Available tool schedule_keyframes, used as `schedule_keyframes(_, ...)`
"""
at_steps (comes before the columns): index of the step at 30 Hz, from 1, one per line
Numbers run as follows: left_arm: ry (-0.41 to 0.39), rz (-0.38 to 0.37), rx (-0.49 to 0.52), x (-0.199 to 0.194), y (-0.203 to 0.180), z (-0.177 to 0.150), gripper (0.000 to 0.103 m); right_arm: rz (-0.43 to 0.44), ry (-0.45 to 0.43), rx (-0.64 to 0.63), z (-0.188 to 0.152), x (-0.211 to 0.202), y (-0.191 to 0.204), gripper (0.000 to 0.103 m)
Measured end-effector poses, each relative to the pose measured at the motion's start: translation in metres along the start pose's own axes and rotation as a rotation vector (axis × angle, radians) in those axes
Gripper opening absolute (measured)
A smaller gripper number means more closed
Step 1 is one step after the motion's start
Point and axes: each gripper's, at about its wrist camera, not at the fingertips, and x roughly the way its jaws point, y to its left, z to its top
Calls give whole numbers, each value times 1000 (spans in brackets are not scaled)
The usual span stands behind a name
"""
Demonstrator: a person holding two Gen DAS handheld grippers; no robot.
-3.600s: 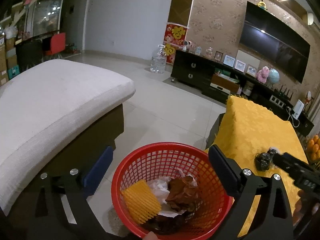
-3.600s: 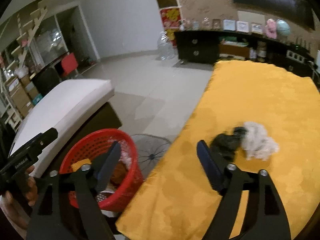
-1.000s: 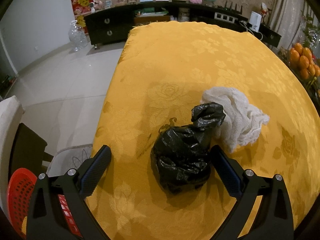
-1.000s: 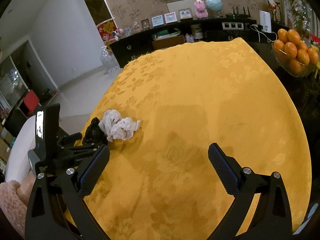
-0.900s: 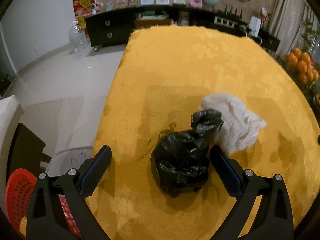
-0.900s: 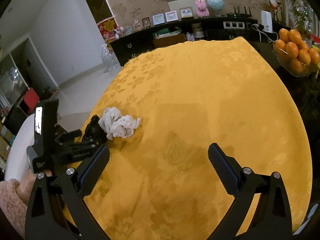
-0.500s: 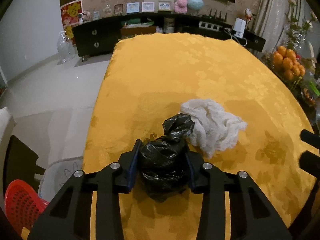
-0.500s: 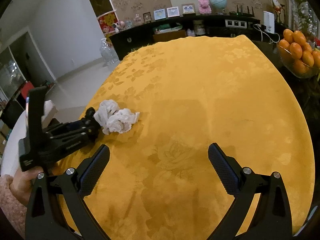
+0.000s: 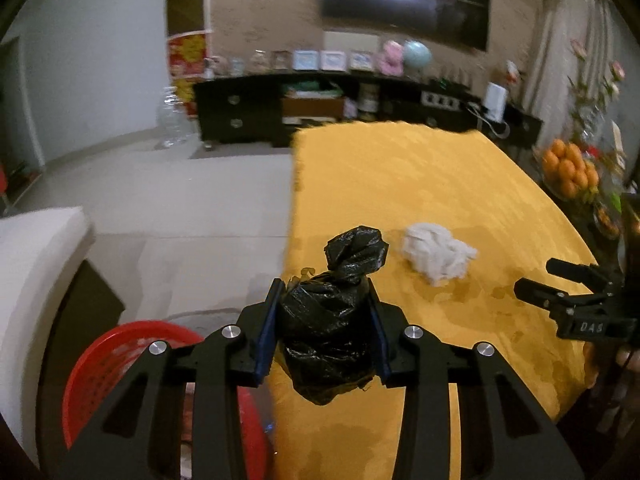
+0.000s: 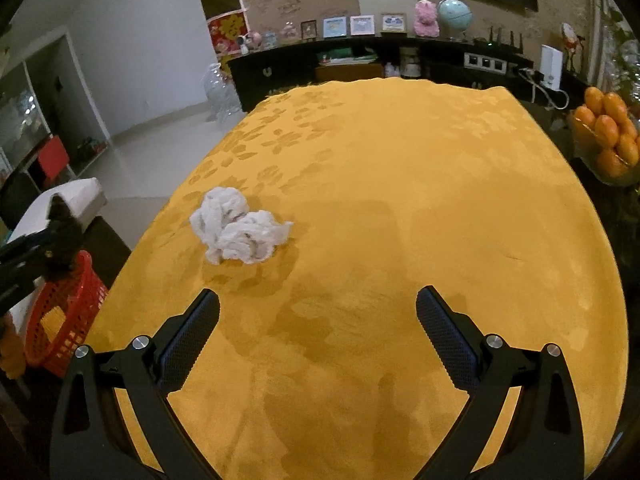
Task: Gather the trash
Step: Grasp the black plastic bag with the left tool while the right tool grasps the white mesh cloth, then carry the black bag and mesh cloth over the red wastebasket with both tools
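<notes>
My left gripper (image 9: 325,332) is shut on a knotted black trash bag (image 9: 332,320) and holds it in the air over the table's left edge, above and right of the red basket (image 9: 104,364). A crumpled white tissue (image 9: 438,256) lies on the yellow tablecloth (image 9: 440,184). In the right wrist view the tissue (image 10: 236,228) lies ahead and to the left of my right gripper (image 10: 318,336), which is open and empty above the tablecloth (image 10: 400,200). The red basket (image 10: 60,304) stands on the floor at the table's left, with the black bag (image 10: 62,236) held above it.
A white cushioned seat (image 9: 28,264) stands left of the basket. A bowl of oranges (image 10: 608,136) sits beyond the table's right edge. A dark TV cabinet (image 10: 360,60) runs along the far wall, with a water jug (image 9: 174,120) on the tiled floor.
My left gripper closed on the black bag, lifted it off the table and carried it left toward the basket. The tissue stayed in place. My right gripper stayed open over the table.
</notes>
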Motion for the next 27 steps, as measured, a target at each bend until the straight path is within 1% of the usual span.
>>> schedule_keyframes(3,13,-1,-33,6,11,-3,36,13,6,-7,11,8,10,96)
schedule_keyframes(6,18,19,-23,9,15,-6,36,14,-5,-48,24,20,24,96)
schedule_keyframes(8,12,18,-23,9,17,-6,36,19,-3,-75,34,33,33,96)
schedule_keyframes(11,7,18,-38,9,20,-6,36,36,17,-95,45,51,43,96)
schedule_keyframes(15,23,22,-62,16,24,-7,36,61,23,-128,53,68,57,96)
schedule_keyframes(17,31,31,-67,22,25,-8,36,42,32,-160,54,76,64,96)
schedule_keyframes(19,42,36,-70,25,25,-10,36,23,53,-165,54,84,66,94)
schedule_keyframes(22,55,41,-74,31,26,-11,36,63,84,-139,53,91,62,83)
schedule_keyframes(23,56,42,-73,32,25,-11,36,65,95,-143,52,94,61,74)
schedule_keyframes(24,59,44,-71,33,24,-12,36,66,102,-146,51,96,61,67)
schedule_keyframes(25,61,46,-67,34,23,-12,36,71,102,-146,51,97,59,65)
schedule_keyframes(27,65,53,-57,35,21,-13,36,75,98,-146,51,97,58,55)
